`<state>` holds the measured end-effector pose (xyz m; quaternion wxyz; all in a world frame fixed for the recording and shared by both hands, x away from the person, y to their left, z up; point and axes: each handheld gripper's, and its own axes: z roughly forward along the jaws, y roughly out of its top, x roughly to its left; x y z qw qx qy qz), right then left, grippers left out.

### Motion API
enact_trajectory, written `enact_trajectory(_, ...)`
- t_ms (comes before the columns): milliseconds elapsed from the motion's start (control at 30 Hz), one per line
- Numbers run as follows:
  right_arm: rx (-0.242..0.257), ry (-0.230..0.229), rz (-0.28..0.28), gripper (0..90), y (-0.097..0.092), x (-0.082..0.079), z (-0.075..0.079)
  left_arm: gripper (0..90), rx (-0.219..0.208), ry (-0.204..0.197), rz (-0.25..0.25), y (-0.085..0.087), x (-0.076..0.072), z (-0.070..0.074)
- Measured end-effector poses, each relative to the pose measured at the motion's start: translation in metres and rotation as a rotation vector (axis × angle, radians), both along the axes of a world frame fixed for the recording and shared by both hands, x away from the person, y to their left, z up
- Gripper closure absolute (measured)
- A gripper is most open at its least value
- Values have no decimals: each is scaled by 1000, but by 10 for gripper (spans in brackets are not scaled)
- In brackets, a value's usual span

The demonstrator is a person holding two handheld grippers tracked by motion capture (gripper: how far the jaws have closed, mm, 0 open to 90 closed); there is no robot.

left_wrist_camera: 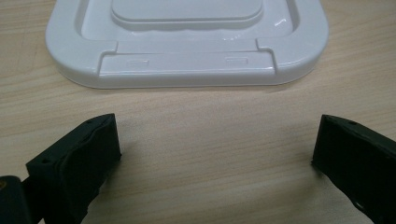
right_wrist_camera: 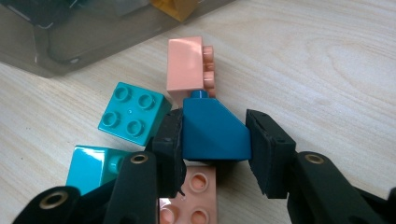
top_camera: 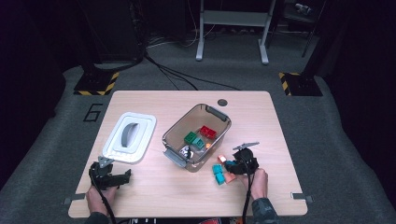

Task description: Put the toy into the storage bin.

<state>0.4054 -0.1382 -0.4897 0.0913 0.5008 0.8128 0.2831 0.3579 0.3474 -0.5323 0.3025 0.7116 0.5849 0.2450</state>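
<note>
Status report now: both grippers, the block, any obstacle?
Right gripper shut on blue block. Left gripper open, idle near lid. Pink blocks and teal blocks crowd it.

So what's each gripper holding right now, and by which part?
The right gripper clamps the dark blue sloped block by its two side faces. The left gripper holds nothing.

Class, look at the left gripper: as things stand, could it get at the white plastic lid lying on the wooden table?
Probably yes. The left gripper has its jaws wide open with nothing between them, and only bare wooden table lies between it and the near edge of the white plastic lid, which lies flat just ahead.
</note>
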Motion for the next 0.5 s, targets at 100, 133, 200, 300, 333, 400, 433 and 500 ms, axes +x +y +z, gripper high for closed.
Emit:
enact_trajectory(100,-16,4,1,560,1,2,-2,6,0,0,0,0,0,0)
enact_trajectory(133,-13,6,2,559,2,2,-3,6,0,0,0,0,0,0)
enact_trajectory(200,-14,4,2,559,1,2,-4,6,0,0,0,0,0,0)
enact_trajectory(300,-17,8,6,559,2,3,-4,6,0,0,0,0,0,0)
enact_trajectory(333,-24,13,9,558,2,3,-4,6,0,0,0,0,0,0)
enact_trajectory(400,-41,26,10,551,4,4,-7,6,0,0,0,0,0,0)
enact_trajectory(433,-47,27,18,554,3,5,-8,6,0,0,0,0,0,0)
enact_trajectory(500,-53,16,14,570,4,3,-8,6,0,0,0,0,0,0)
